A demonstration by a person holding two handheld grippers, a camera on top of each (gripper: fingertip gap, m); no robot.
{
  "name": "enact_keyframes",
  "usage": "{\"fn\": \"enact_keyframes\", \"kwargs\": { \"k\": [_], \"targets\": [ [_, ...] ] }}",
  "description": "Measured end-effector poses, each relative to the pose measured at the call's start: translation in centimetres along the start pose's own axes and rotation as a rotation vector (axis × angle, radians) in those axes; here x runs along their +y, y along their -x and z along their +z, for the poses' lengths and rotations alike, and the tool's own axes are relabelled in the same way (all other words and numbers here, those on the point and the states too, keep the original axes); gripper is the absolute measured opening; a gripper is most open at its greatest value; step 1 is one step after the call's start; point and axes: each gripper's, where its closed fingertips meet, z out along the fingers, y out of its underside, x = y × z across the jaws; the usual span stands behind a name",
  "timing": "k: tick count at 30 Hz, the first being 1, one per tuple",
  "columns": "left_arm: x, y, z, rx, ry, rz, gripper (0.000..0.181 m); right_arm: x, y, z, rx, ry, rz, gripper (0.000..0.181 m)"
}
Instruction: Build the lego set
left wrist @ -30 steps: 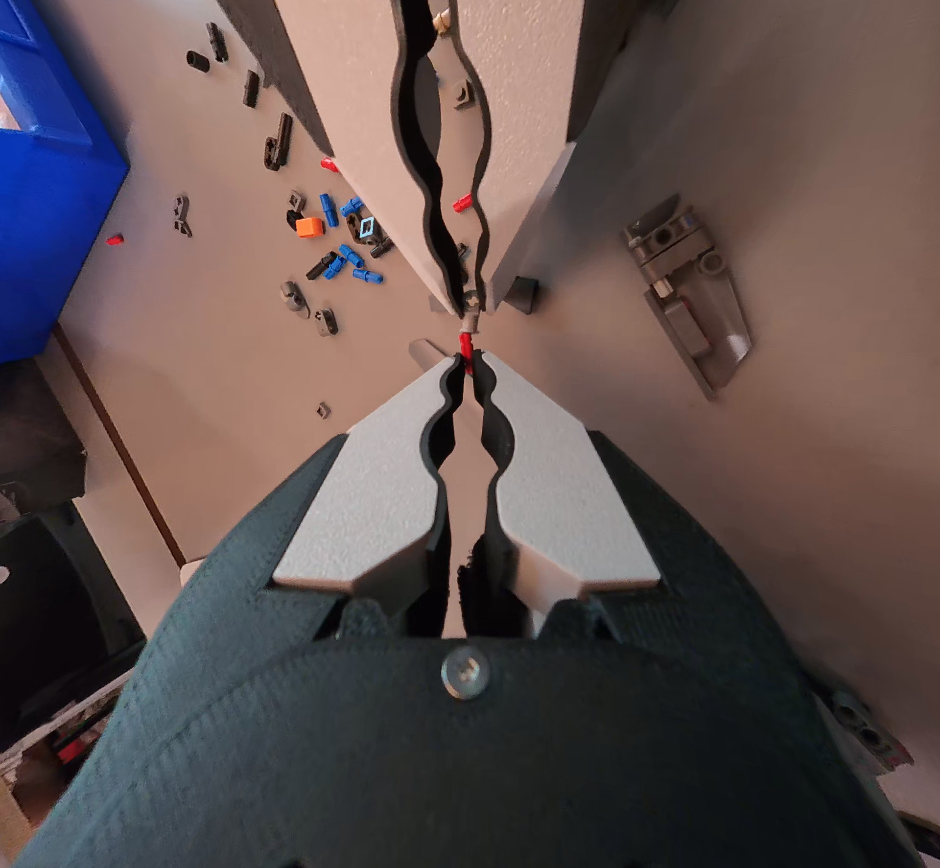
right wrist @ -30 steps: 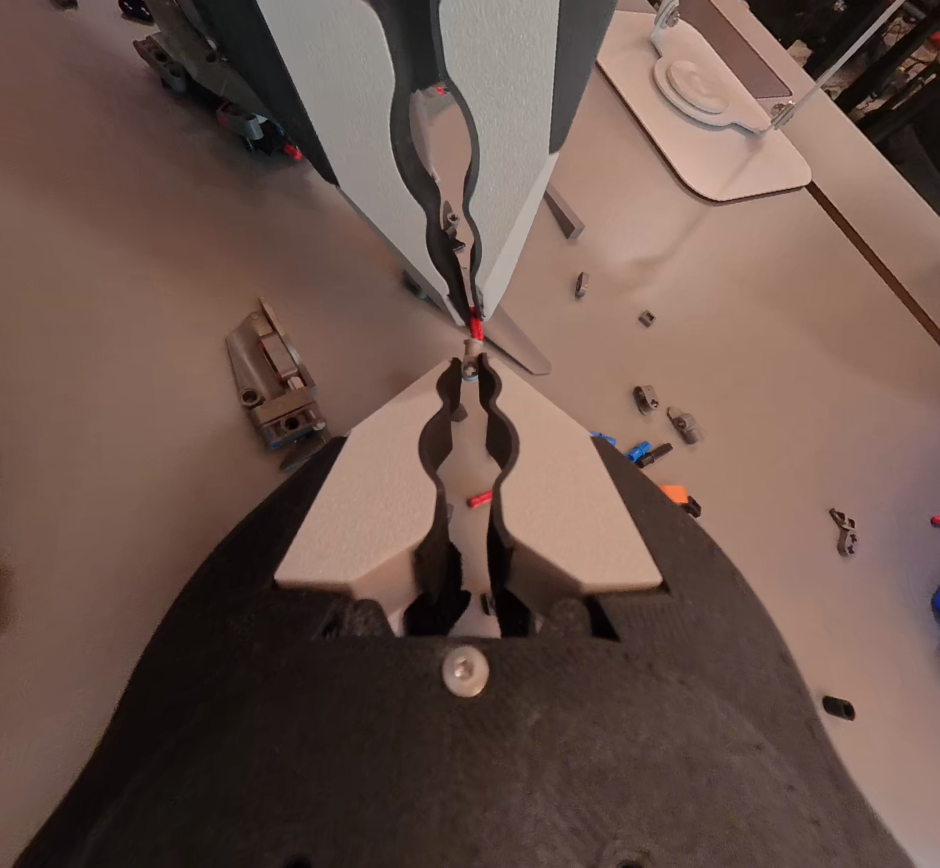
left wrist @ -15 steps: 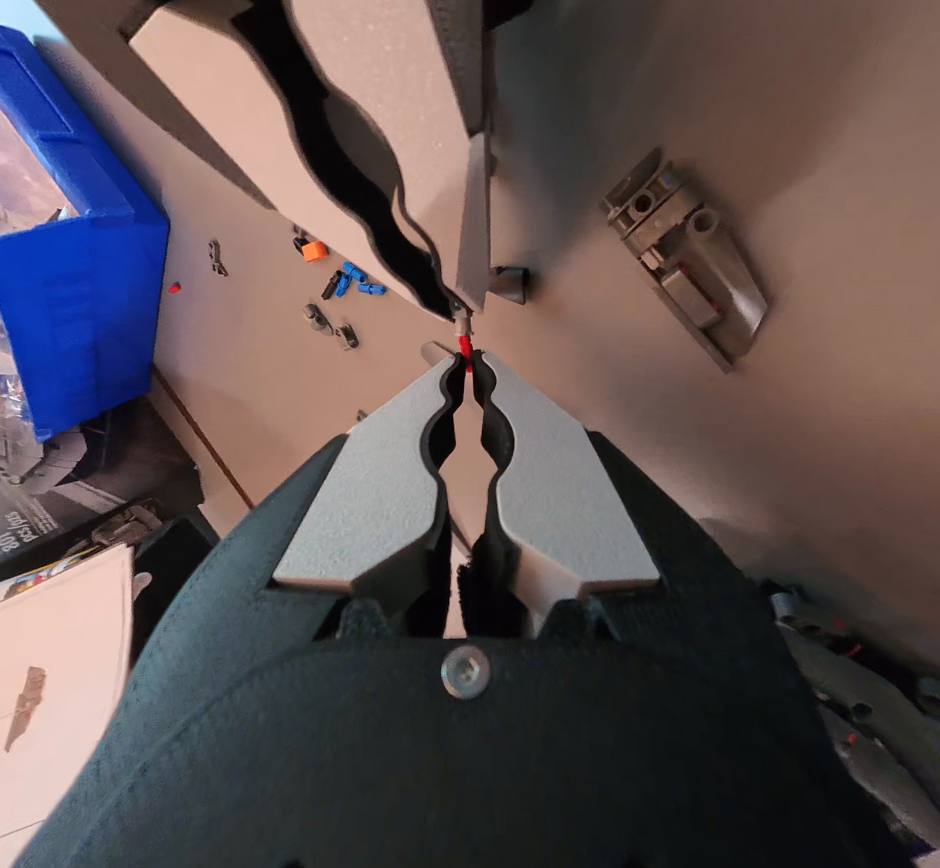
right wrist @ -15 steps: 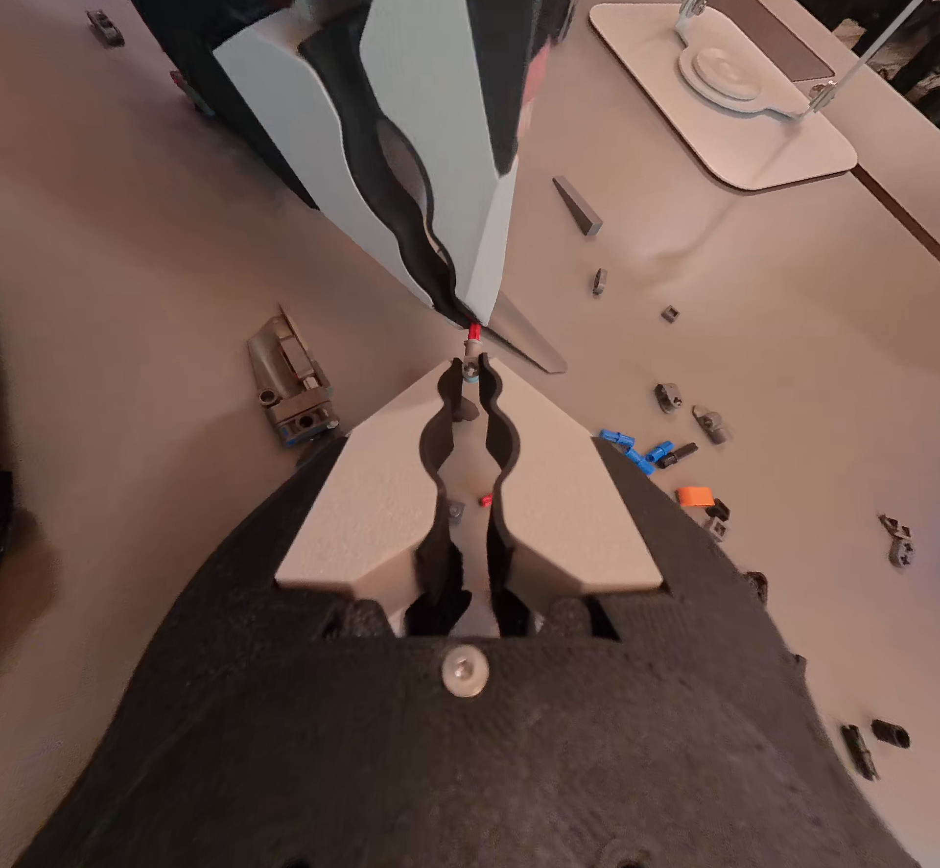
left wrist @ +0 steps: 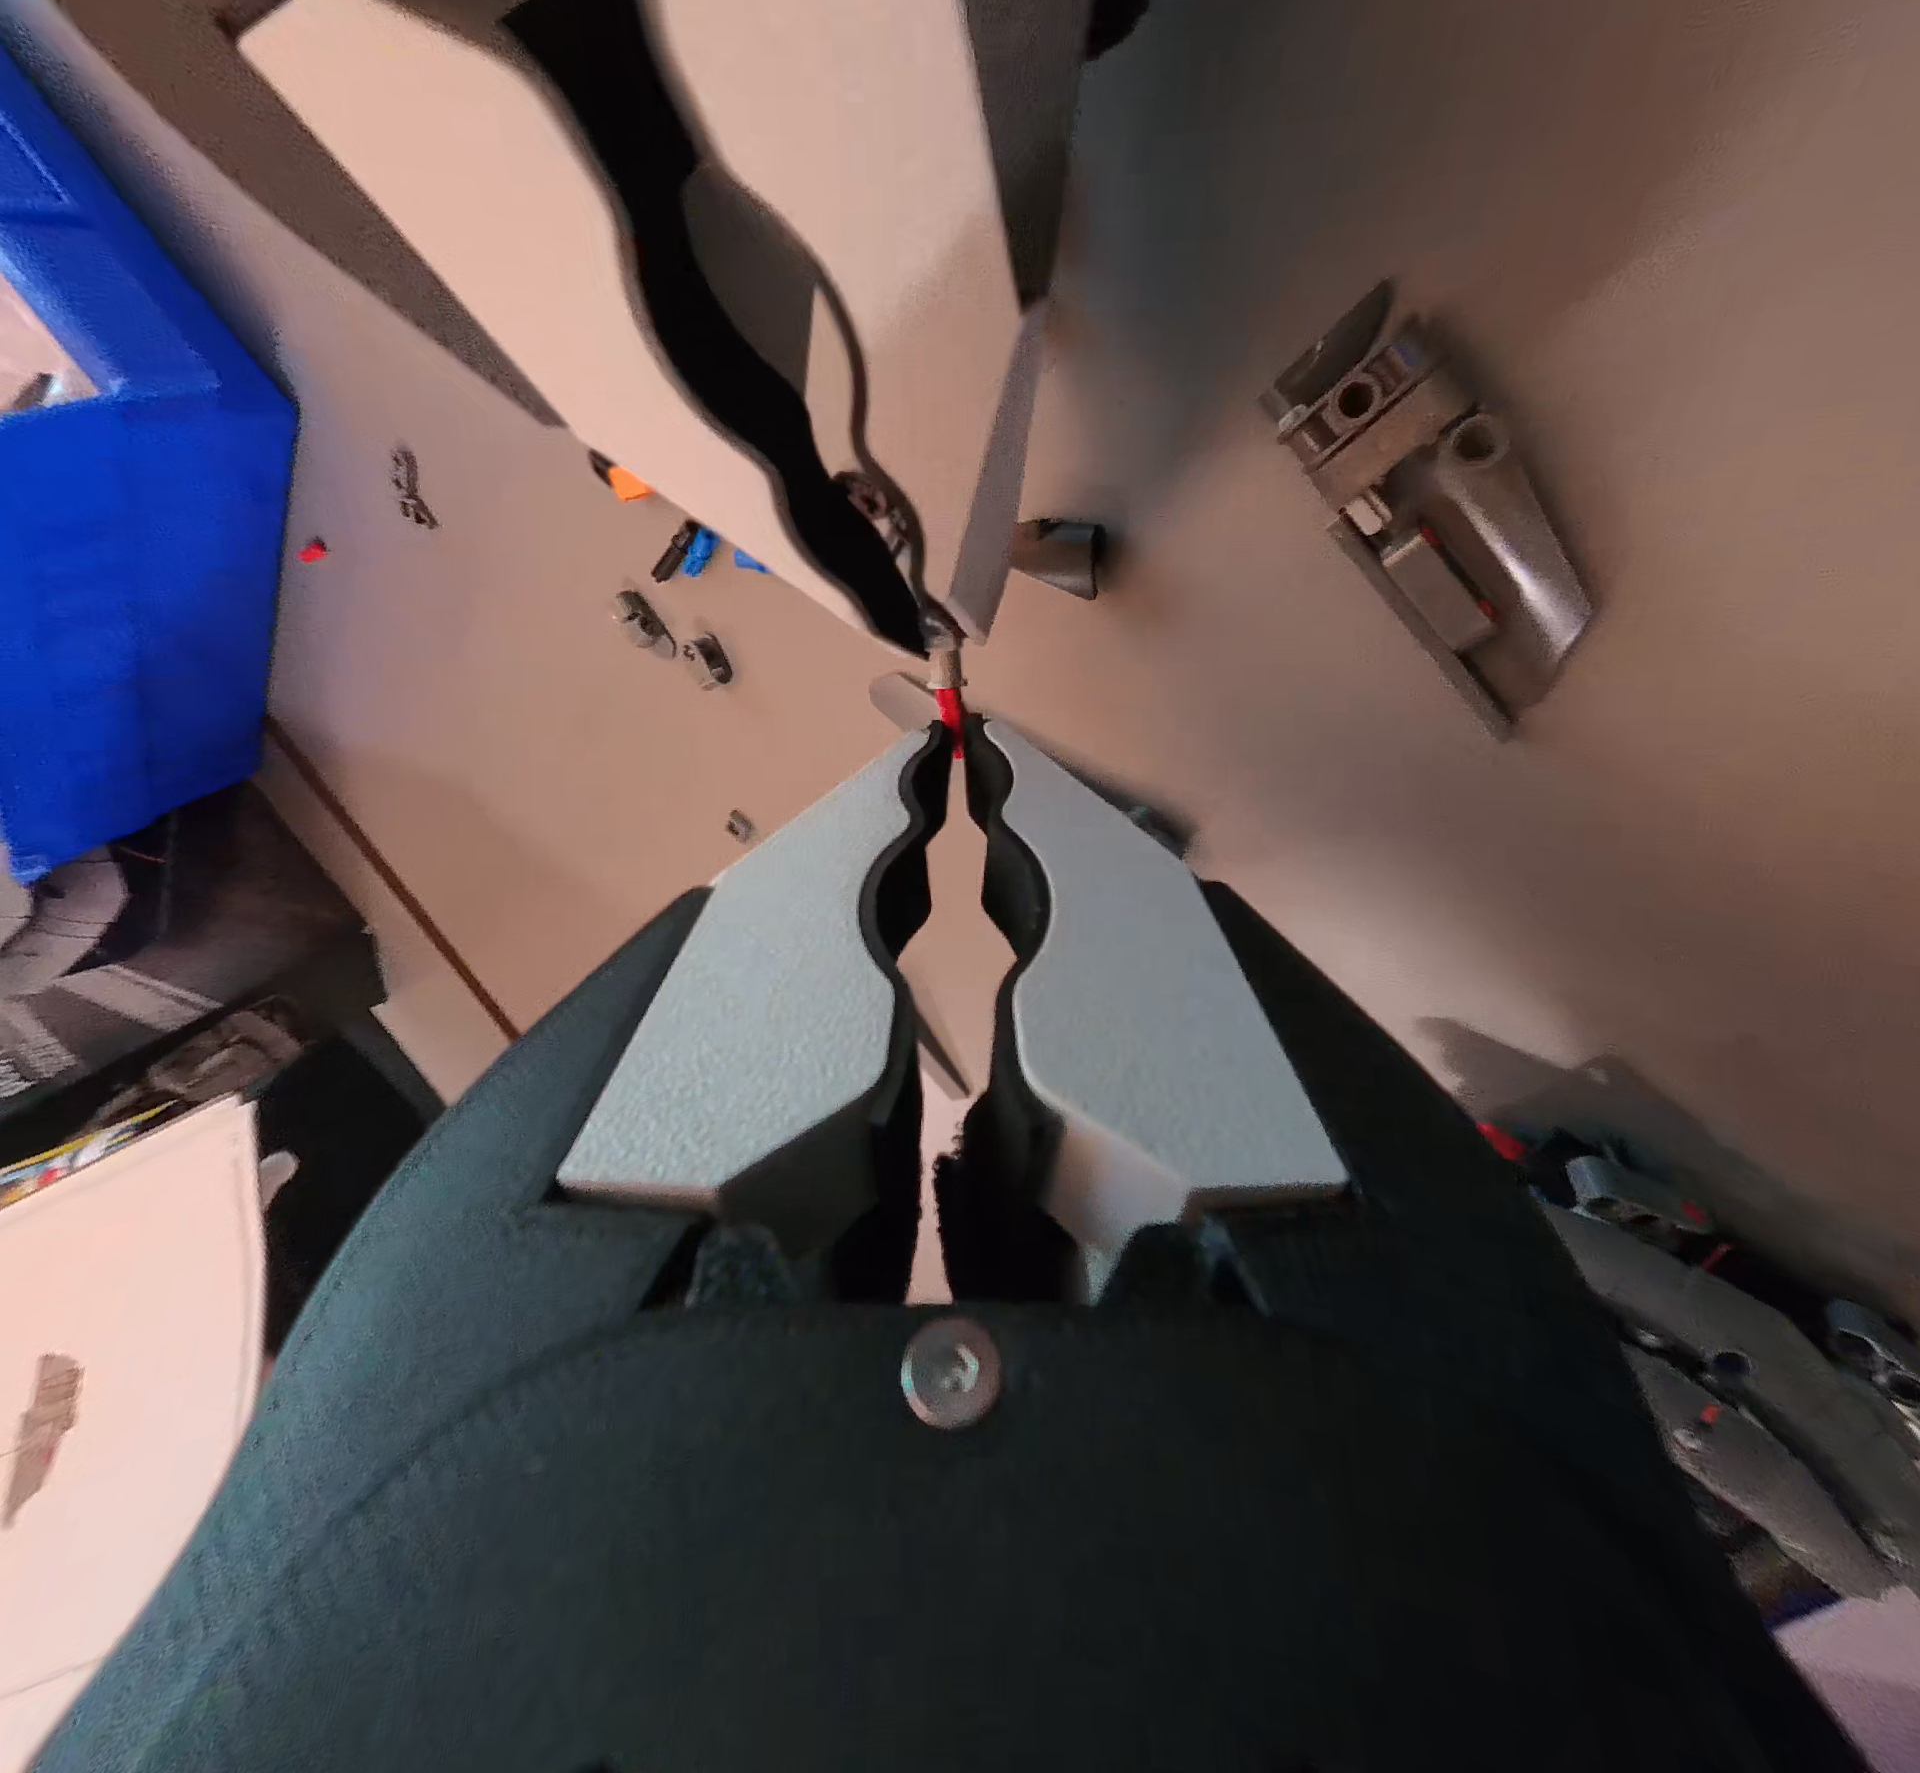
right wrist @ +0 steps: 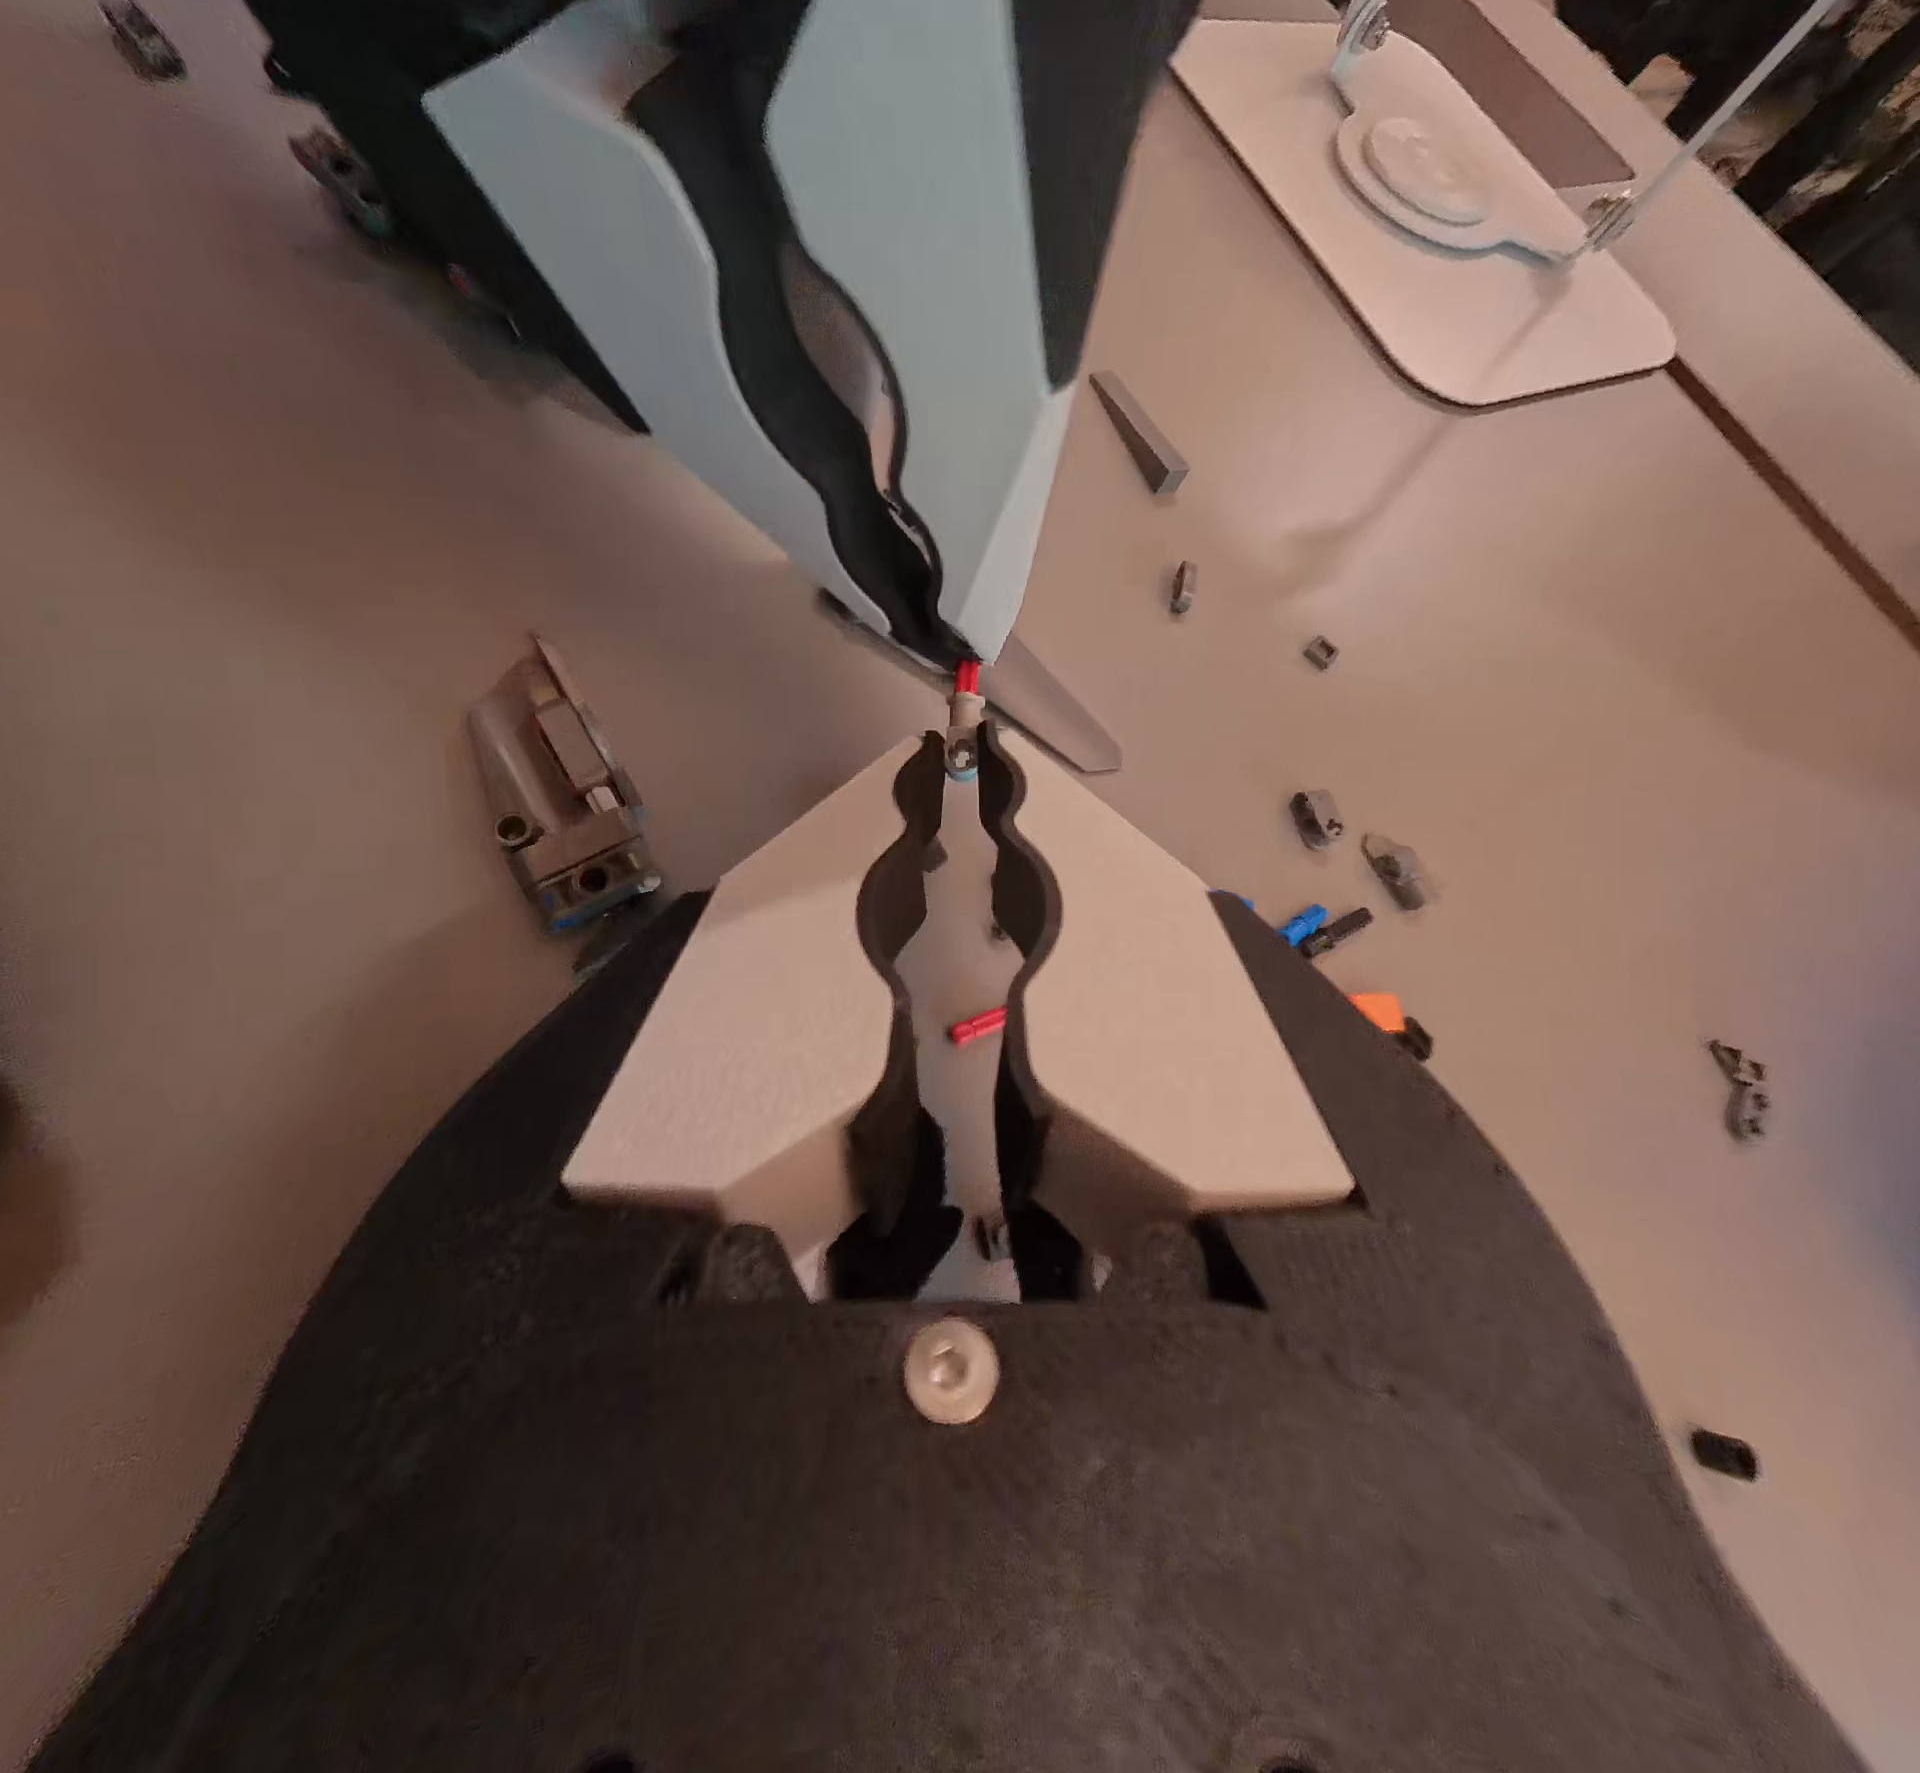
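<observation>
My left gripper is shut on a small red pin at its tips. My right gripper is shut on a small grey connector with a light tip. The two grippers meet tip to tip above the table, and the red pin is end to end with the grey connector. The right gripper comes in from the top of the left wrist view, and the left gripper from the top of the right wrist view. A grey built wedge assembly lies on the table; it also shows in the right wrist view.
Loose small pieces lie scattered: blue pins, an orange piece, grey connectors, a red pin, a grey wedge plate. A blue bin stands at left. A white lamp base stands far right. A larger grey build lies lower right. Left and right tips are no more than a few centimetres apart.
Both grippers have turned together while staying tip to tip on the pin and connector. The table and loose pieces have shifted in both views; the right gripper now leans in from the upper left.
</observation>
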Motion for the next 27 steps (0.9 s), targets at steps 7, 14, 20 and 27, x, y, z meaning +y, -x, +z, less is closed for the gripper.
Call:
{"fn": "enact_keyframes", "kwargs": {
  "k": [7,14,20,27],
  "targets": [
    [0.1,-0.6,0.1,0.186,-0.07,-0.133,0.001,0.0,0.1,0.3,0.095,0.048,-0.171,0.004],
    [0.2,-1.1,0.1,0.349,-0.101,-0.216,0.001,0.1,0.3,0.7,0.128,0.083,-0.255,0.004],
    [0.1,-0.9,-0.2,0.462,-0.141,-0.305,0.0,-0.1,0.1,0.5,0.136,0.067,-0.258,0.004],
    [-0.2,-0.9,-0.2,0.507,-0.151,-0.275,0.0,-0.1,0.3,0.6,0.113,0.059,-0.255,0.004]
  ]
}}
